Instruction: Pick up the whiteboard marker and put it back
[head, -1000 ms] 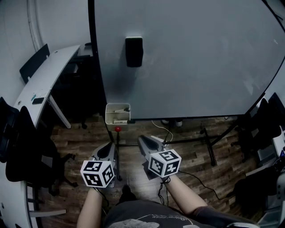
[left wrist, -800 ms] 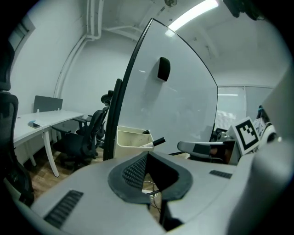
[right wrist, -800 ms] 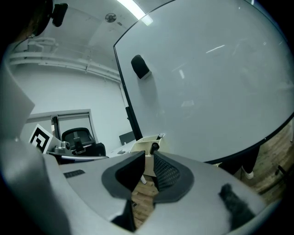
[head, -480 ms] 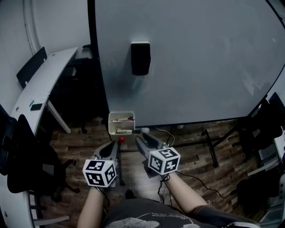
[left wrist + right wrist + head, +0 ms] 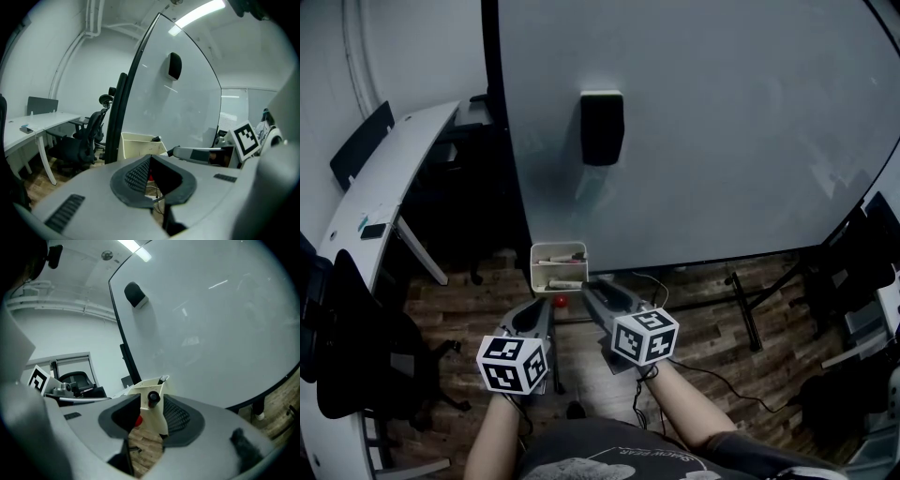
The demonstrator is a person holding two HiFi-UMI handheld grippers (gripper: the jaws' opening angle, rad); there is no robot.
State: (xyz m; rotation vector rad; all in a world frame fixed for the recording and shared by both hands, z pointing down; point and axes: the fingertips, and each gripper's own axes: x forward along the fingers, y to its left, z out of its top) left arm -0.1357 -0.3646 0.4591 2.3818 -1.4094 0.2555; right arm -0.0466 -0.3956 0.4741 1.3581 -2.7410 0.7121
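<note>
A cream marker box hangs at the whiteboard's lower left corner with several markers in it. One whiteboard marker lies along the box's front edge. In the right gripper view its round black end faces me from the box, between the jaws, and neither pad touches it. My right gripper sits just right of the box, its jaws opening wide. The left gripper hovers below the box, pads meeting at the tips, nothing held.
A black eraser sticks to the whiteboard. A red knob sits under the box on the stand. A white desk and black chairs stand on the left. Cables and stand legs cross the wood floor.
Both grippers moved forward to the marker box. The right jaws went from shut to wide open, and the marker now rests on the box's front edge.
</note>
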